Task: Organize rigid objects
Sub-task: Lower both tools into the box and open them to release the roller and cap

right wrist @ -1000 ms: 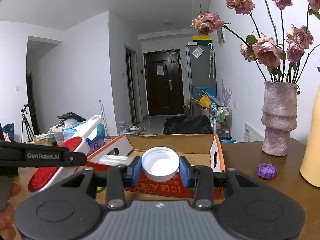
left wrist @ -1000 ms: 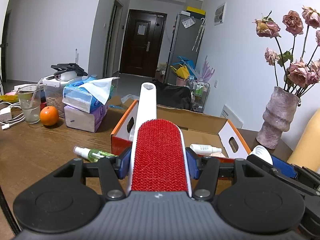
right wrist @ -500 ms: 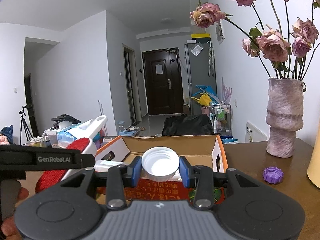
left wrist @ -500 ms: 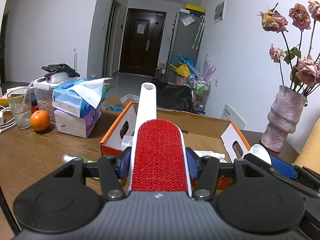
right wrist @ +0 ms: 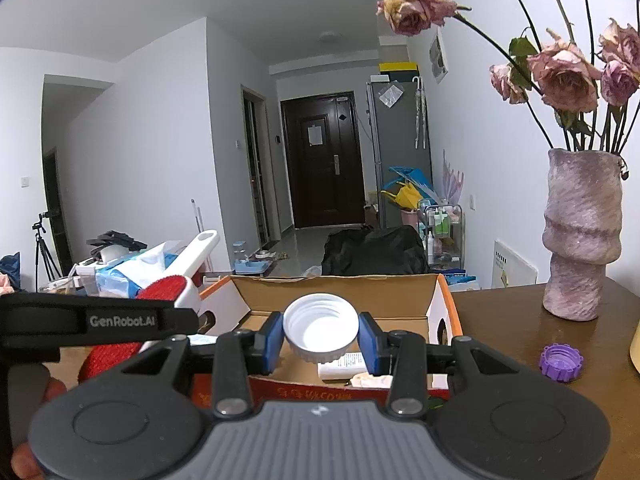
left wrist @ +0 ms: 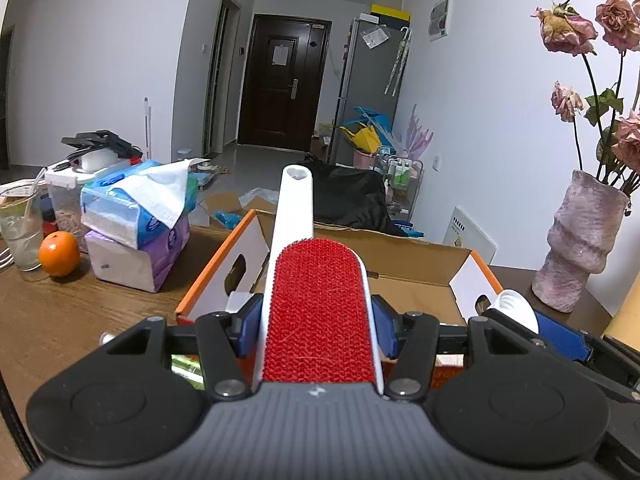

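While the left tool [left wrist: 318, 326] grips a lint brush [left wrist: 318, 312], the right tool [right wrist: 320, 338] clamps a white cap [right wrist: 320, 330], hiding the box [right wrist: 340, 292] floor.

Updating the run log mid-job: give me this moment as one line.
left gripper: shut on lint brush | right gripper: shut on white cap | both over cardboard box | purple cap: on table

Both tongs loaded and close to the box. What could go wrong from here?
1. The lint brush in the left tongs is long; its white handle may catch the cardboard box rim.
2. The two tongs sit side by side, so they could bump over the box.
3. The white cap in the right tongs might land on items already inside.
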Demonstrator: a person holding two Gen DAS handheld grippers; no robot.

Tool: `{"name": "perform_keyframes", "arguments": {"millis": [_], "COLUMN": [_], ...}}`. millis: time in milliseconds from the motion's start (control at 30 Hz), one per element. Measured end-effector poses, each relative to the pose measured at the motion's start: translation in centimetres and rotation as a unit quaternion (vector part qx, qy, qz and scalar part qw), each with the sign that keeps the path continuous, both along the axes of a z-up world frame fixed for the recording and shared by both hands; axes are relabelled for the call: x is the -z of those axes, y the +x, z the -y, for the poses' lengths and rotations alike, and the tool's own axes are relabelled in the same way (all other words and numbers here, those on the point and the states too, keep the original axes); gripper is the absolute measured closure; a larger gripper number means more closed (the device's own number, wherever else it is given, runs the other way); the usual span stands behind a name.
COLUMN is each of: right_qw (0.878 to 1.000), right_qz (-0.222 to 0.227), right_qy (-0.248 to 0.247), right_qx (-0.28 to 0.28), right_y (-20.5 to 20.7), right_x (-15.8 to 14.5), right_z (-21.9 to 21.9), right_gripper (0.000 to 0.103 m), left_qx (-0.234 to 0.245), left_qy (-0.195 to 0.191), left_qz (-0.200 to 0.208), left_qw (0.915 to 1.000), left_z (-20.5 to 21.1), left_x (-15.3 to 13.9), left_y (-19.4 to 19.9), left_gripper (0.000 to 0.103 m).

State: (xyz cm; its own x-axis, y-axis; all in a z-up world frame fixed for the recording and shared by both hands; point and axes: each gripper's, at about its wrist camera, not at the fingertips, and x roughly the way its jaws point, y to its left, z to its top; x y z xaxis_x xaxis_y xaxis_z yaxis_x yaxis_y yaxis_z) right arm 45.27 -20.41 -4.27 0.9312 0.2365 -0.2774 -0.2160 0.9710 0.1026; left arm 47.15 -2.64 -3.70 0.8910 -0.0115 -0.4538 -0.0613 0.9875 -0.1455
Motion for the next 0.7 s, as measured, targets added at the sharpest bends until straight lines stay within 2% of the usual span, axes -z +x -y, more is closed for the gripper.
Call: {"name": "perform_keyframes", "arguments": {"millis": [700], "right_qw": [1.0], "right_qz": [-0.012], "right_qy": [-0.001], "right_qx": [0.018], "right_y": [5.4], "right_x": [0.8], "right_z": [-0.7], "right_gripper": [0.064], "left_qx": [-0.005], "left_qy": [-0.003], "left_qz": [0.004], "left_qw": [1.0], "left_z": [0.4], "left_x": [0.4], "left_y": [5.7], "left_gripper": [0.046]}}
